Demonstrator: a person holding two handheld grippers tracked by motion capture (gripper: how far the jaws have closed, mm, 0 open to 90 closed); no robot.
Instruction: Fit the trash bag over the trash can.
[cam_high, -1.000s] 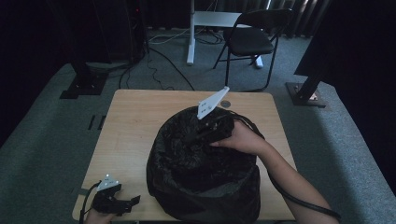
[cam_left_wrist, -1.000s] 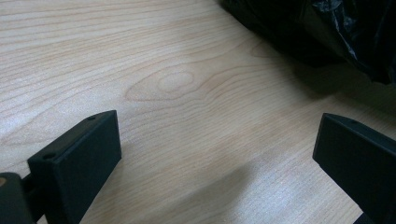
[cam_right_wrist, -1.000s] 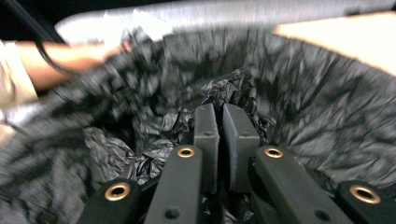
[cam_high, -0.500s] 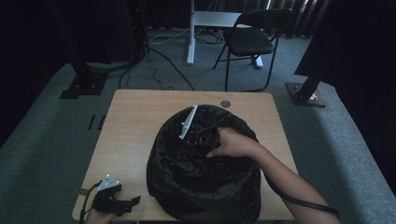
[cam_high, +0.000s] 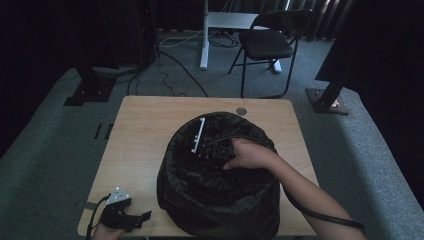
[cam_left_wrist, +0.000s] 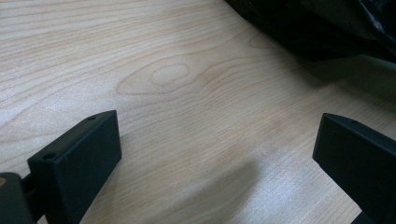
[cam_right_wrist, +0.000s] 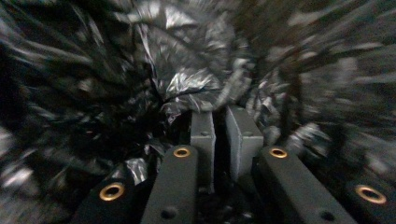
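A large black bag (cam_high: 220, 200) sits on the wooden worktop (cam_high: 145, 135), toward its near edge. The right tool (cam_right_wrist: 220, 122) reaches down into the bag's open mouth, its jaws nearly pressed together with only a thin gap and nothing visibly pinched (the crinkled plastic (cam_right_wrist: 191, 79) lies just beyond). The left tool (cam_high: 120, 214) rests at the near left corner, jaws spread wide over bare wood. No writing is readable anywhere.
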